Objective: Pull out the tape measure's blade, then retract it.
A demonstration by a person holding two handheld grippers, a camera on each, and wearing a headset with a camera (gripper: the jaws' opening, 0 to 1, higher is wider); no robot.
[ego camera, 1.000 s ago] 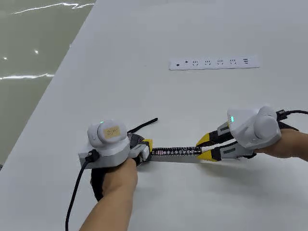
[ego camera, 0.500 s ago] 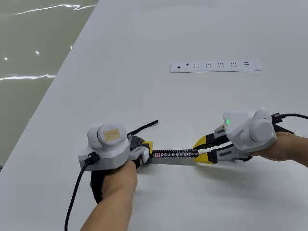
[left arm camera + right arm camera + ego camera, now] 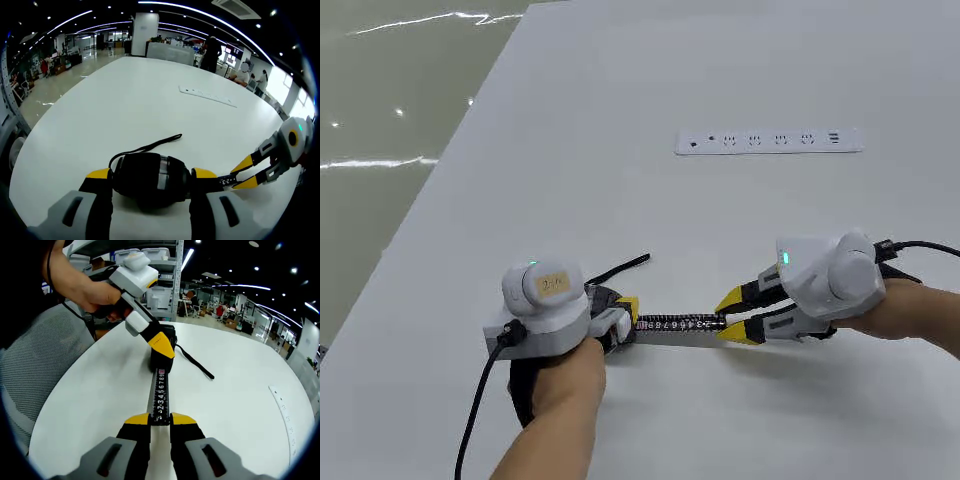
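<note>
The black tape measure (image 3: 609,308) rests on the white table (image 3: 650,90), and my left gripper (image 3: 607,320) is shut on its case. In the left gripper view the case (image 3: 150,177) sits between the yellow-tipped fingers (image 3: 98,174). A short length of blade (image 3: 680,323) runs right to my right gripper (image 3: 728,322), which is shut on the blade's end. In the right gripper view the numbered blade (image 3: 161,392) leads from my right gripper (image 3: 160,419) to the case (image 3: 164,359). The left gripper (image 3: 135,280) reaches down onto it from above.
A white power strip (image 3: 768,141) lies flat further back on the table. The tape measure's black wrist strap (image 3: 618,268) trails behind the case. The table's left edge (image 3: 440,170) drops to a glossy floor. Cables run back from both grippers.
My right gripper has moved left toward the case, still shut on the blade's end, so less blade shows. The left gripper has stayed put on the case.
</note>
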